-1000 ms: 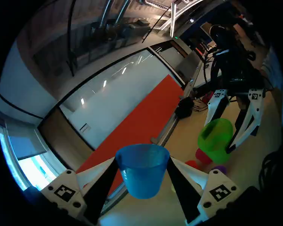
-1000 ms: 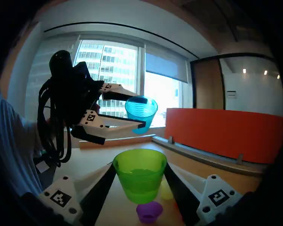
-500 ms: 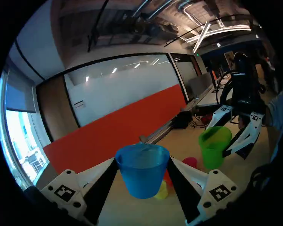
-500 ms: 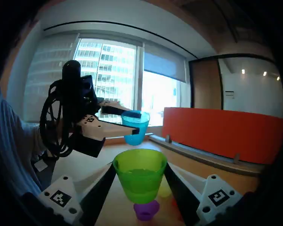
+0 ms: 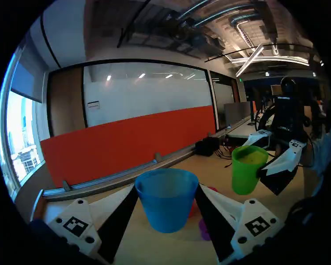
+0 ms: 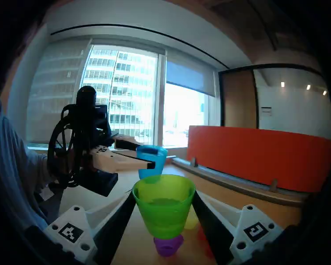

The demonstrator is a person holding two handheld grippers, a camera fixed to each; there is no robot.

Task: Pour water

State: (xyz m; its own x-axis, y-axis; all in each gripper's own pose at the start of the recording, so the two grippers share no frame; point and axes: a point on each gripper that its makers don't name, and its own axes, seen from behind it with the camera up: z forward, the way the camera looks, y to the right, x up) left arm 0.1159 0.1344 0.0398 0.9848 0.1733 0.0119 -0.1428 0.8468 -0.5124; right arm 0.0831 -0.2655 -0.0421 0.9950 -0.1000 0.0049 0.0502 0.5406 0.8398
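Observation:
My left gripper (image 5: 167,207) is shut on a blue cup (image 5: 167,204), held upright above the wooden table (image 5: 148,245). In the right gripper view the same blue cup (image 6: 151,162) sits level in the left gripper (image 6: 141,164), just behind and left of the green cup. My right gripper (image 6: 164,212) is shut on a green cup (image 6: 164,205) that holds some liquid. In the left gripper view the green cup (image 5: 248,169) hangs upright at the right in the right gripper (image 5: 262,165).
Small cups lie on the table under the held ones: a purple one (image 6: 167,245), a yellow one (image 6: 191,221) and a red one (image 5: 192,207). An orange partition (image 5: 121,145) runs along the table's far edge. A person's sleeve (image 6: 13,176) is at the left.
The left gripper has rolled back from a tilt to level, bringing the blue cup upright and lower, close beside the green cup. The green cup has stayed almost still.

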